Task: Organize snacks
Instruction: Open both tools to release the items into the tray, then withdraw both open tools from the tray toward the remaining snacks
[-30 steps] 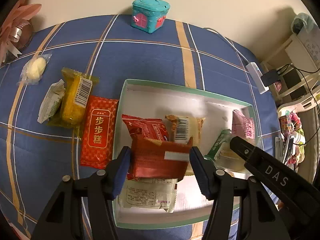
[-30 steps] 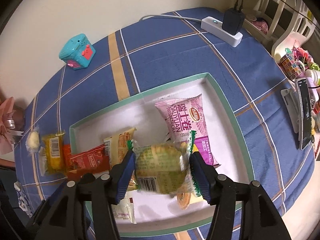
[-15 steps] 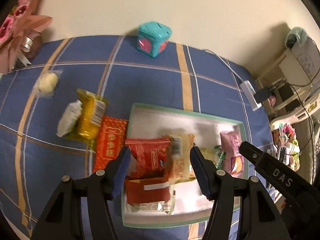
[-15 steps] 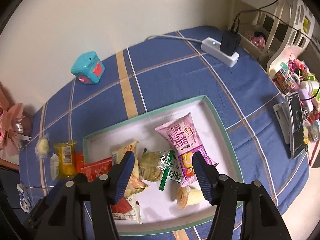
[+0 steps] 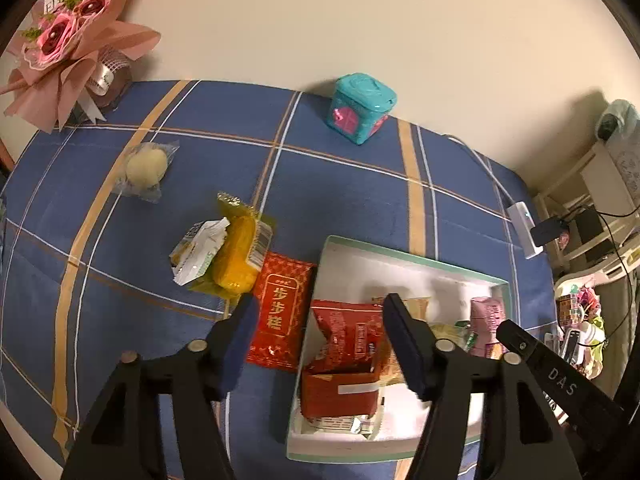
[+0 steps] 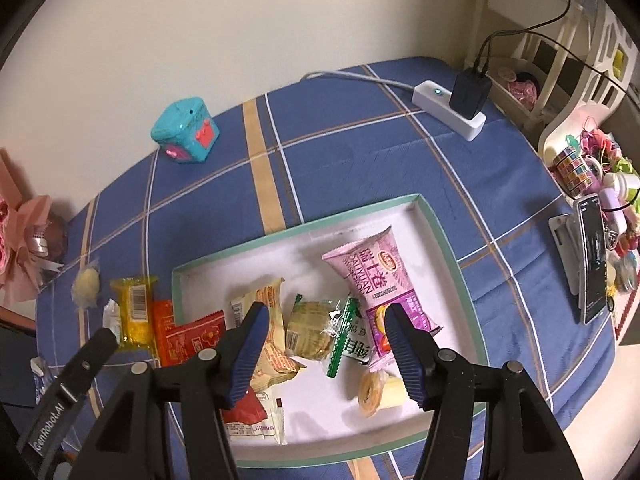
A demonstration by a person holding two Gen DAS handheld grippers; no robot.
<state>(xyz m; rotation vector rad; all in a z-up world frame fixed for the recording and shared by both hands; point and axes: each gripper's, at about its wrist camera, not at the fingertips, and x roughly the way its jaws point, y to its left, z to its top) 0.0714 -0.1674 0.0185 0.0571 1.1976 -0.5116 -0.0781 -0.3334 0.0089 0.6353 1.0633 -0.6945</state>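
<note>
Tongs on both sides are spread and empty. Left tongs (image 5: 318, 344) are held above the box's left edge, with the red pack (image 5: 280, 316) on the cloth seen between the fingers, just outside the box (image 5: 400, 256). Right tongs (image 6: 322, 354) are held over the box middle, above the green cake (image 6: 310, 330). Pink bag (image 6: 376, 276), orange pack (image 6: 272, 336), red packs (image 5: 344, 340) and a small roll (image 6: 376, 392) are seen inside the box, piled at the near-left corner. Left out on the counter (image 5: 340, 184): yellow pack (image 5: 240, 256), white pack (image 5: 198, 250) partly under or against it, and a round bun (image 5: 146, 166) well apart.

Risks, judged: red pack lies flat against the box wall, so a finger could be caught on the rim or the box shoved. Yellow and white packs touch, so both could be dragged by one pinch. Slick film could slip. Near-left pile could spill over the rim if more is dropped there. Arms are close and could collide.
</note>
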